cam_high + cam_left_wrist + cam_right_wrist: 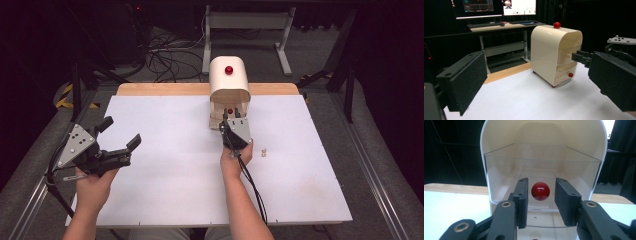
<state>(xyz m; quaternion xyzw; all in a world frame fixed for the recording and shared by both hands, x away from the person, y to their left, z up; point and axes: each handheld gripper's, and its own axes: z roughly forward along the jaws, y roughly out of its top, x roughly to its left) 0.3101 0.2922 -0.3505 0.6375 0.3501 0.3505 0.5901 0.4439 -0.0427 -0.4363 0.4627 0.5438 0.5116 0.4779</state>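
Right gripper (539, 202) poised at the front of the cream plastic drawer cabinet (229, 82), jaws part-open on either side of the round red knob (540, 191) of the clear upper drawer (541, 167), pads (523, 200) close beside it but with gaps showing, so not yet gripping; drawer front seen straight on, knob centred between the jaws. Left gripper (120, 135) held well apart at the table's left, jaws spread wide and holding nothing. Red ball knob (228, 70) on the cabinet's rounded top; second red knob (570, 74) on the lower drawer. Cabinet standing at the far middle of the white tabletop (165, 170); small pale object (264, 152) lying just right of the right hand (232, 162).
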